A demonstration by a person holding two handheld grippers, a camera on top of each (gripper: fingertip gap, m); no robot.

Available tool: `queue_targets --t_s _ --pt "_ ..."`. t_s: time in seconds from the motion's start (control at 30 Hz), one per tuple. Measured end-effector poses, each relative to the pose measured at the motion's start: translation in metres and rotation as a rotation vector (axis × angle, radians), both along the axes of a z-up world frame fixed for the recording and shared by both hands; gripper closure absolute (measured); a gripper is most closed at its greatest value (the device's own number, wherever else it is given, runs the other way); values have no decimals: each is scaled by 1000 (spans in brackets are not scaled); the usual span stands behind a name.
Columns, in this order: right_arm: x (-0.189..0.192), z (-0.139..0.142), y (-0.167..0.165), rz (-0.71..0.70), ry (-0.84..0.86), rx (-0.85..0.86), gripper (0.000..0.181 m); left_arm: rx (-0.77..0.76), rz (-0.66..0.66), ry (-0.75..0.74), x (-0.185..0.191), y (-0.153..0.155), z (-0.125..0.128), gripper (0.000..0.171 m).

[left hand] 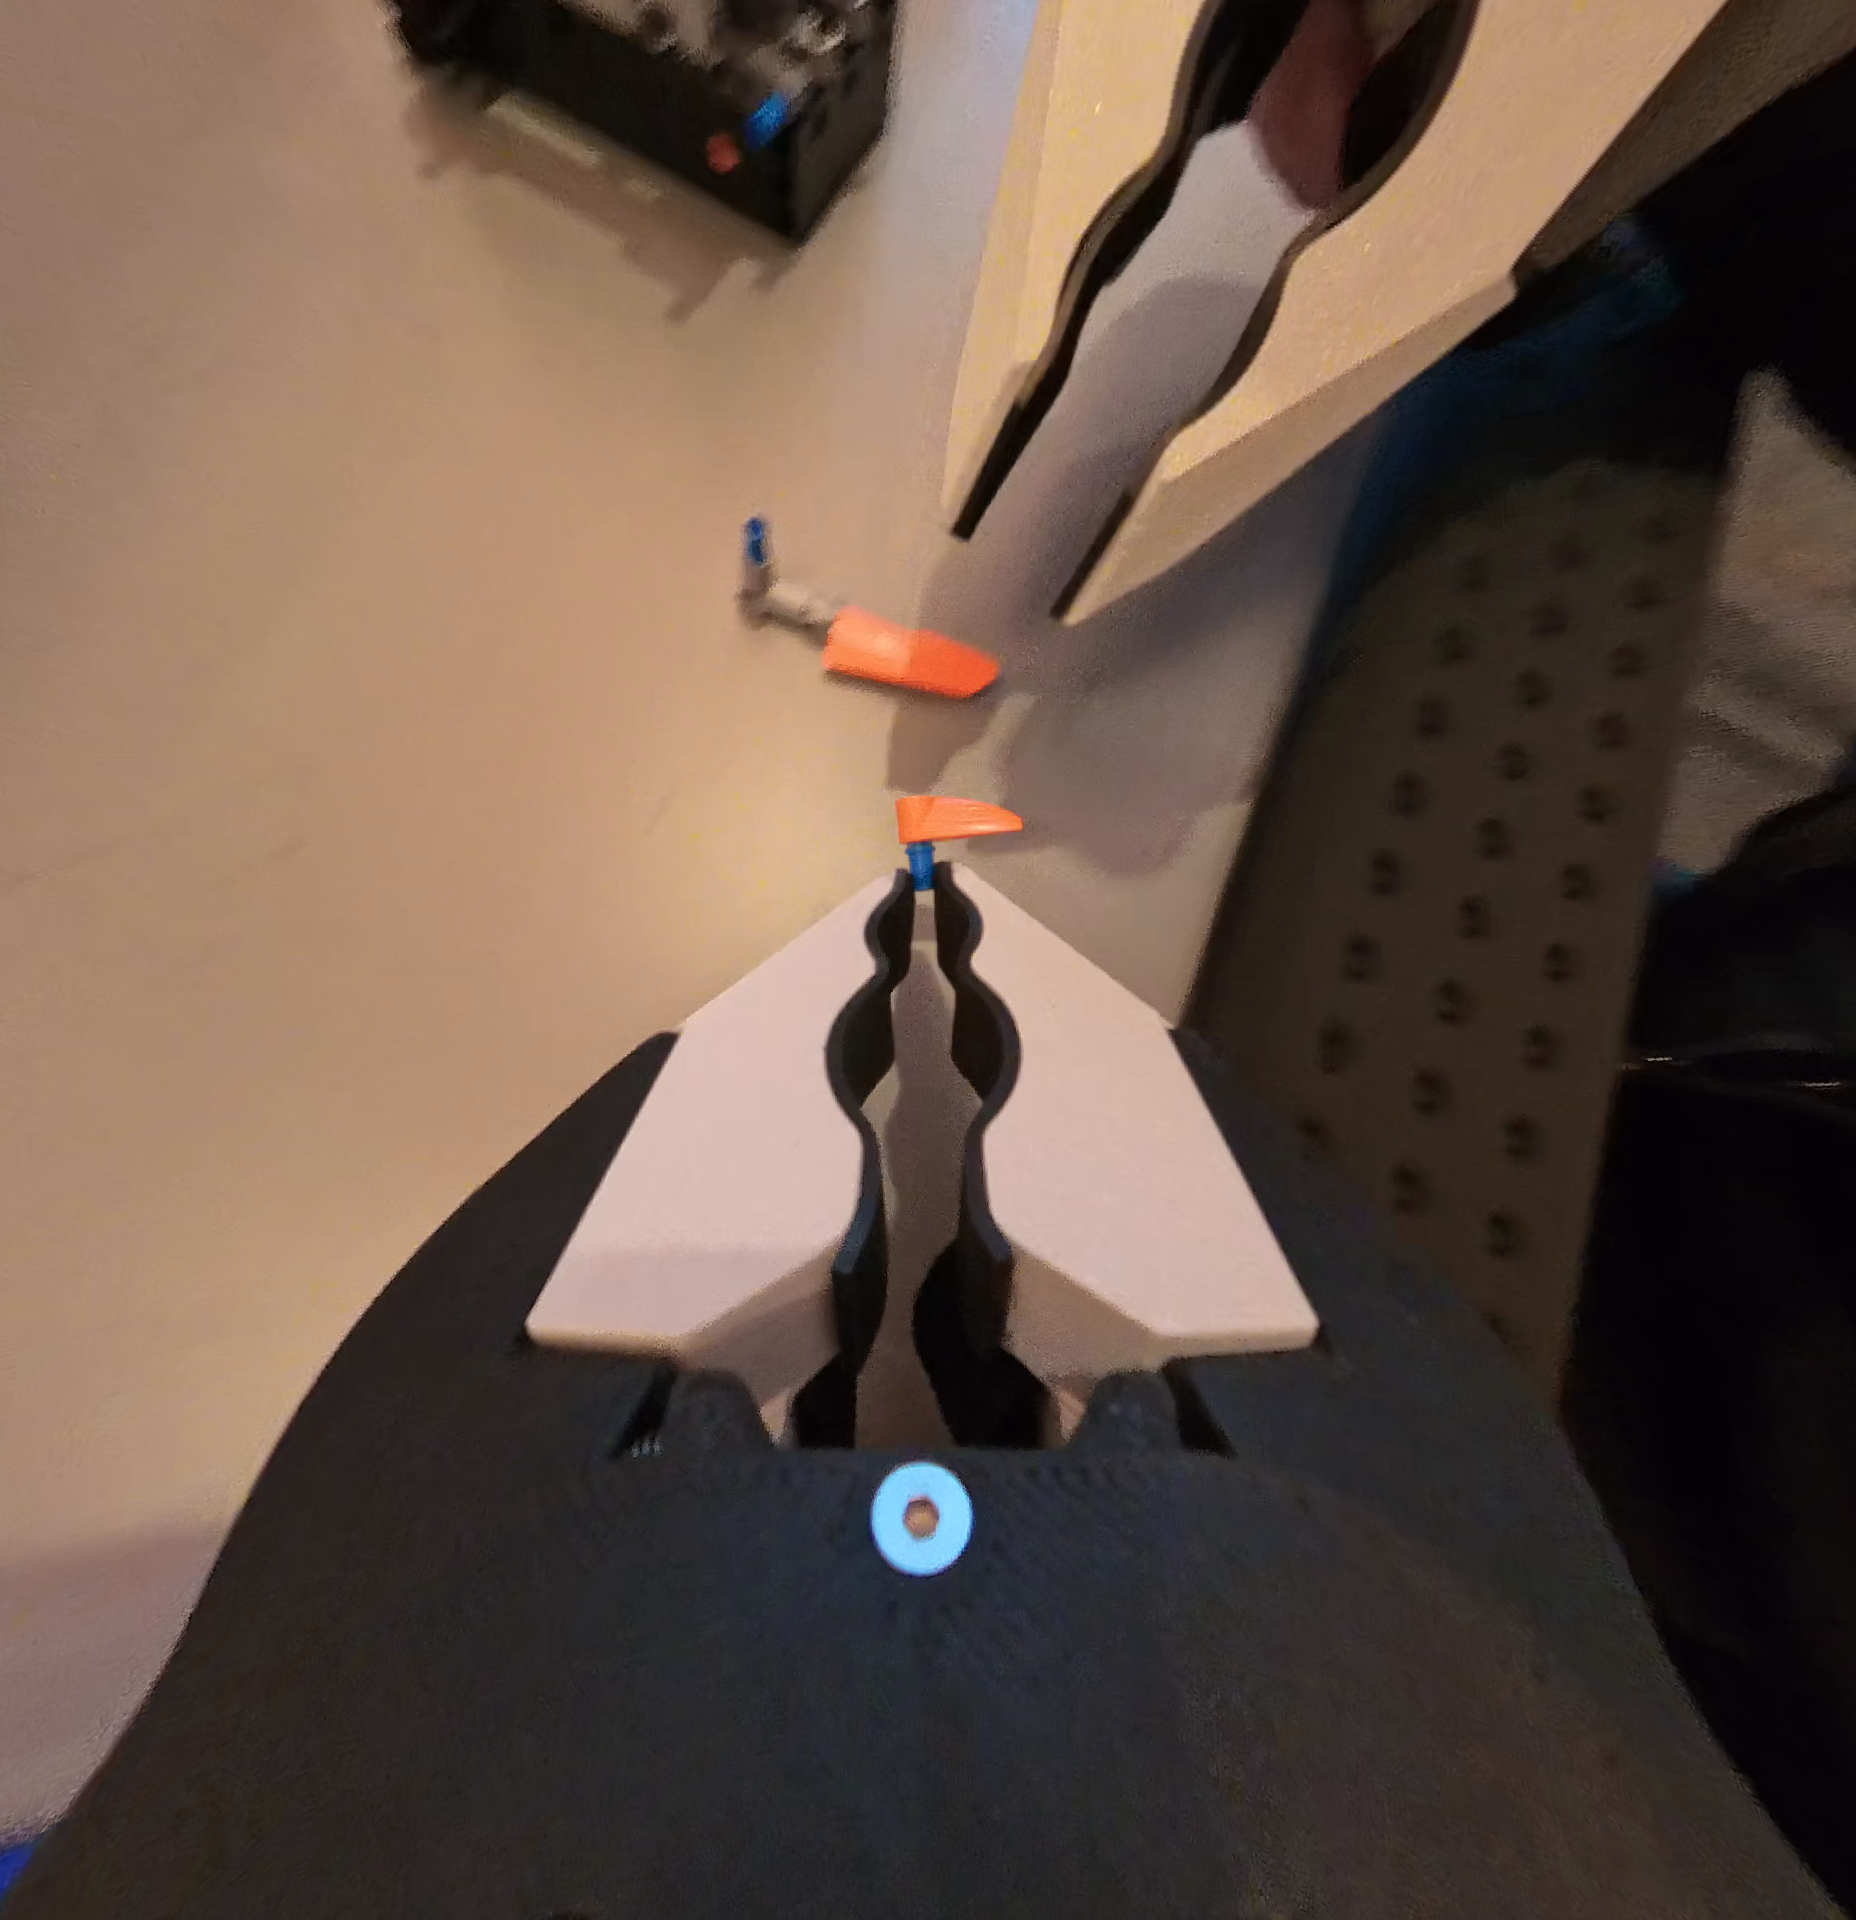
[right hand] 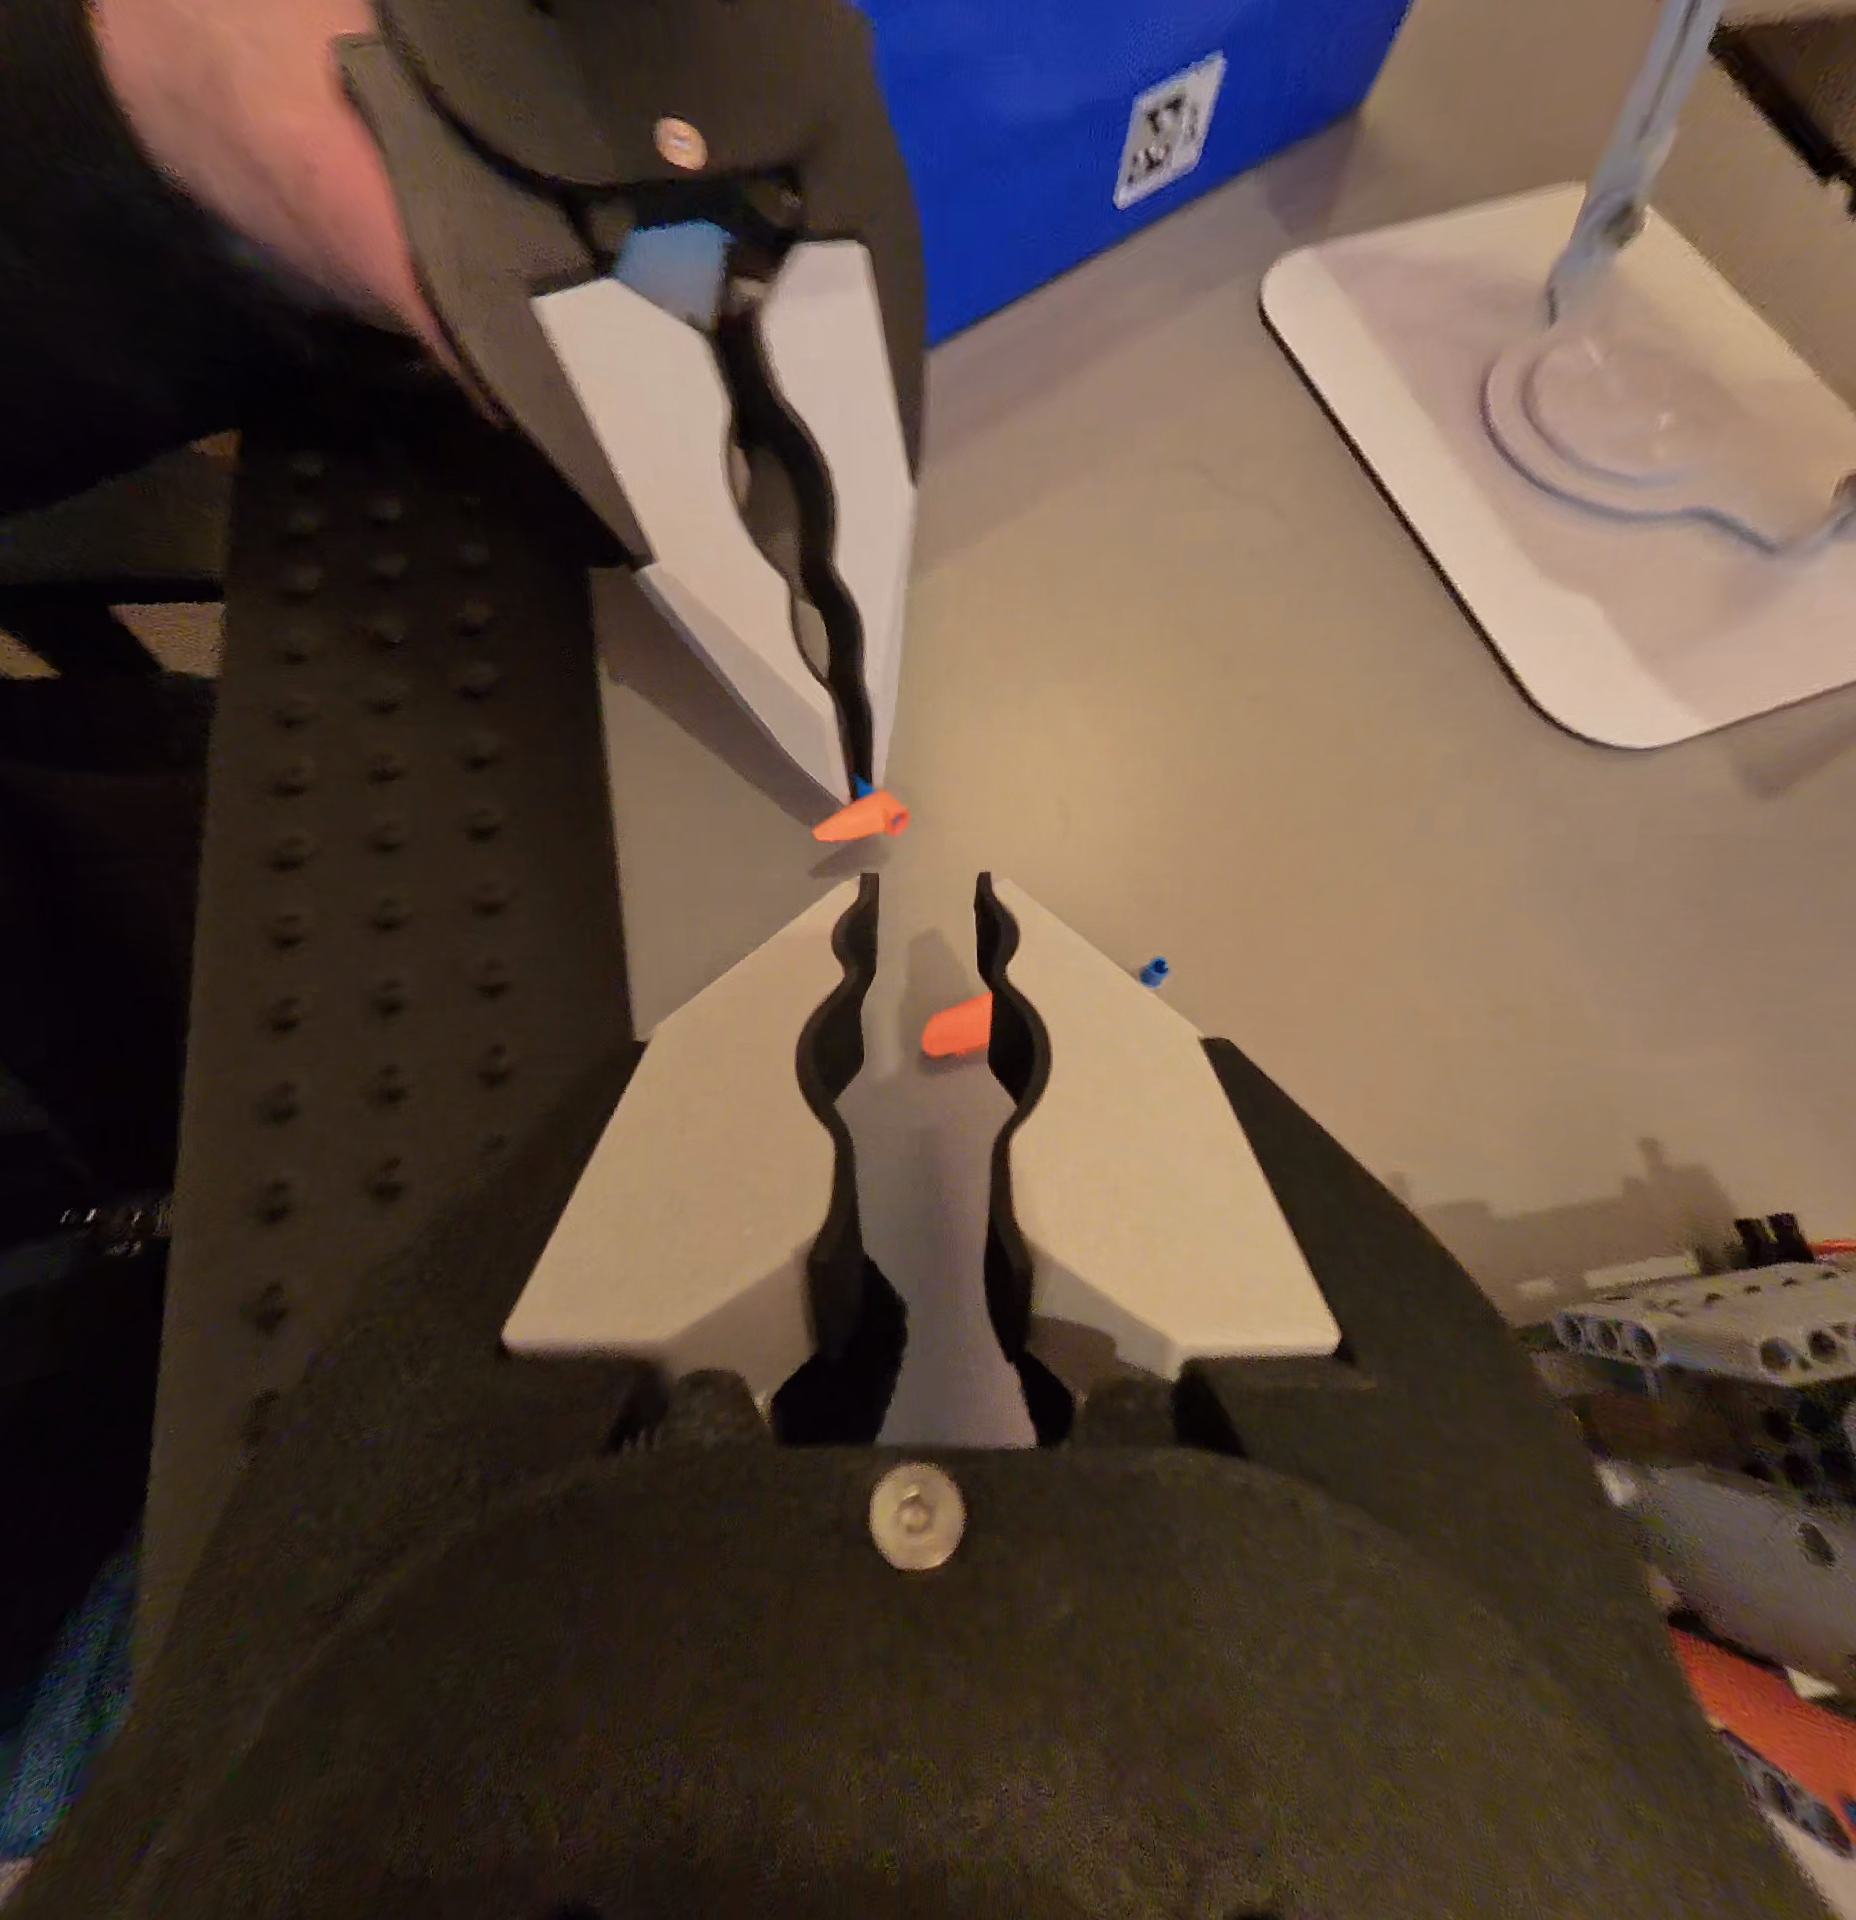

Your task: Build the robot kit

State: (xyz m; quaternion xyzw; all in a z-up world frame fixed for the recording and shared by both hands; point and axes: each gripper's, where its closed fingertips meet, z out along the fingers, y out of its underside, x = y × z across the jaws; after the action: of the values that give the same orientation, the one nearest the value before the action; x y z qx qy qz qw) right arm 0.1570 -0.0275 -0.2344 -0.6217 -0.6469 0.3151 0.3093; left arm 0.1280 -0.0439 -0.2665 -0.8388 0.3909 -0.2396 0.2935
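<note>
The left gripper (left hand: pixel 924 883) is nearly closed, its tips pinching a small blue pin (left hand: pixel 919 860) that carries an orange wedge-shaped piece (left hand: pixel 955 819) at its far end; the assembly is held clear above the beige worktop (left hand: pixel 332 727). The right wrist view shows the same hold from the opposite side, with the left gripper (right hand: pixel 862 784) entering from the upper left and the orange wedge-shaped piece (right hand: pixel 864 819) at its tips. The right gripper (right hand: pixel 926 883) is parted to a moderate width and holds nothing; its tips sit just short of the held piece without touching it. On the worktop below and between the right gripper's jaws lies a second orange piece (right hand: pixel 955 1027), joined to grey connectors and a blue pin (left hand: pixel 758 538) in the left wrist view; the second orange piece (left hand: pixel 908 657) lies just beyond the held one there. A black perforated panel (right hand: pixel 384 831) borders the worktop edge beside both grippers. Well apart are a white lamp base (right hand: pixel 1423 468), a blue box (right hand: pixel 1059 135) bearing a square marker, a grey and orange brick-built model (right hand: pixel 1734 1455), and a black tray of parts (left hand: pixel 675 94). A person's hand (right hand: pixel 249 145) grips the left tool.
</note>
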Motion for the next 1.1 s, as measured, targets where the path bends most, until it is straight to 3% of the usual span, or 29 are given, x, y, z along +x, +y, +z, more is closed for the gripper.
queue_targets --t_s 0.33,0.77,0.93,1.1 --pt "36 5 -34 122 -16 314 158 -186 -239 -221 69 -20 30 170" --pt "41 9 -44 179 23 359 174 -351 -319 -392 78 -31 40 170" --pt "43 9 -34 129 43 275 176 -311 -253 -410 75 -16 41 164" --pt "51 2 -3 -10 44 192 176 -80 -62 -171 42 30 26 139"
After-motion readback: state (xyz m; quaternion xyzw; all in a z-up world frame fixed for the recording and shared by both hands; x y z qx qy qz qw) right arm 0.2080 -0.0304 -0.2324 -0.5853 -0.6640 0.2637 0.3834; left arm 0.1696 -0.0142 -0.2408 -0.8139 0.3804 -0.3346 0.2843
